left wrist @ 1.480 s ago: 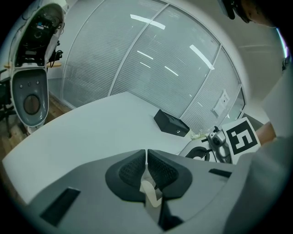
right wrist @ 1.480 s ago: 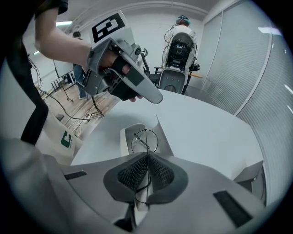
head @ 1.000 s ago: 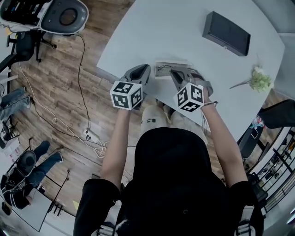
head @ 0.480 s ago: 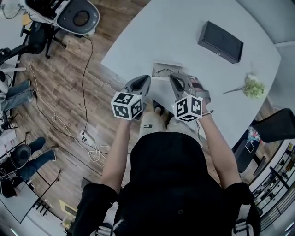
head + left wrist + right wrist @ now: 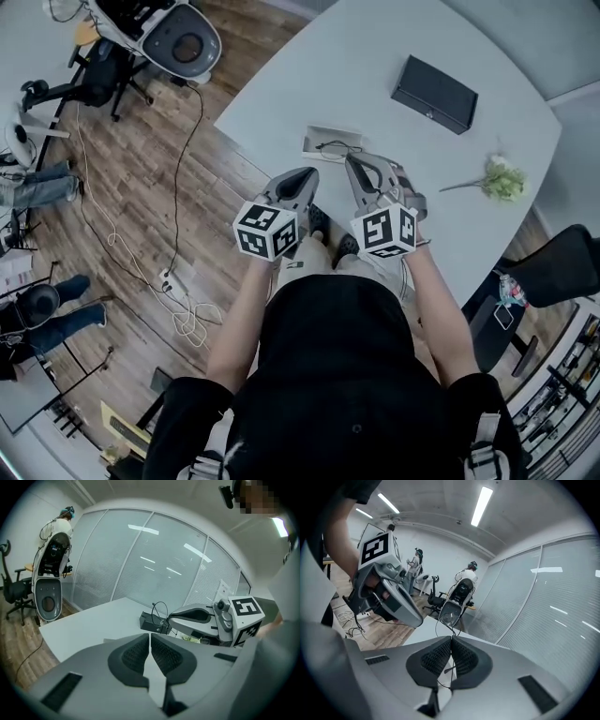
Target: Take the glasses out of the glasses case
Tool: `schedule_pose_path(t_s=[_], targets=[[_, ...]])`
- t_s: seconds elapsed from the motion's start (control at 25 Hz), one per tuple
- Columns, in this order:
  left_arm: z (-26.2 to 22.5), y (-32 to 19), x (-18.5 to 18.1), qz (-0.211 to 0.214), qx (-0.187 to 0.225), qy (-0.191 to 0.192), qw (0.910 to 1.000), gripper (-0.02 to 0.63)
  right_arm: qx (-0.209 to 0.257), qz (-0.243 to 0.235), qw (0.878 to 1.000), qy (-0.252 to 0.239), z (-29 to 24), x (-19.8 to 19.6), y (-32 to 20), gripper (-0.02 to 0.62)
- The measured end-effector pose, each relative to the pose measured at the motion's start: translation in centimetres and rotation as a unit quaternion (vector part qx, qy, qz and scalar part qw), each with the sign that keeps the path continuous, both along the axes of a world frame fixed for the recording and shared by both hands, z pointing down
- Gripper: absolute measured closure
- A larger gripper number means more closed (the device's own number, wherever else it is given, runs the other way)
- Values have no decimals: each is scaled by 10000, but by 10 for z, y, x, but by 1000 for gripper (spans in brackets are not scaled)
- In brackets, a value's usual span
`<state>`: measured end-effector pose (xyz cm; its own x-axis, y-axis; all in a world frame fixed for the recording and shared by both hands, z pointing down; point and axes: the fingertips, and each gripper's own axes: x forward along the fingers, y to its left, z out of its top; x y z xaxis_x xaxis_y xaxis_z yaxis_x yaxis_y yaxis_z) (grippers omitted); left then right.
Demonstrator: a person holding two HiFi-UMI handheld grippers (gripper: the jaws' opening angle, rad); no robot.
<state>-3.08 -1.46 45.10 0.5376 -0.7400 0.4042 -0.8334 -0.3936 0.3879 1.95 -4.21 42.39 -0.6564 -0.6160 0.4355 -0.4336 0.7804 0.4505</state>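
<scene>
The thin wire glasses [image 5: 449,615] hang from my right gripper [image 5: 451,639], which is shut on one temple wire; a round lens ring shows just past its tips. From the head view the glasses [image 5: 336,146] lie over a light grey tray-like rectangle [image 5: 314,141] on the white table [image 5: 375,56], at the tip of my right gripper [image 5: 353,160]. The black glasses case [image 5: 434,94] sits closed farther back, apart from both grippers, and shows as the dark case [image 5: 152,622] in the left gripper view. My left gripper [image 5: 150,634] is shut with nothing in it, beside the right one.
A green sprig [image 5: 502,178] lies at the table's right side. The table's near edge runs just under the grippers. Cables [image 5: 178,272] trail over the wood floor to the left, near a grey and white machine [image 5: 178,42]. Glass partition walls stand behind the table.
Both grippers have drawn back a little toward the table's near edge, away from the grey rectangle. The head view has shifted, so the table sits higher in frame.
</scene>
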Motion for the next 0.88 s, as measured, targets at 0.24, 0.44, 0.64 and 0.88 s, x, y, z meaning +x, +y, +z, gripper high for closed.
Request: schedule_pose_path(t_s=[0.24,0.44,0.64,0.88], targets=[[-42,26,20,-91,519,-105,9986,574,221,120,9983,-535,-46,28,30,575],[-67,40,23,-240,818,-149,9963,574,391,250,9934,-1048,-83,43,44,575],[-83,50,26,-342,966,-72,9947,574,700,265,9863,-1471,-115,55,54,578],[-91,55,31,-326,1019,-134,9942,574,352,507,9808,-1850,-112,67,56,580]])
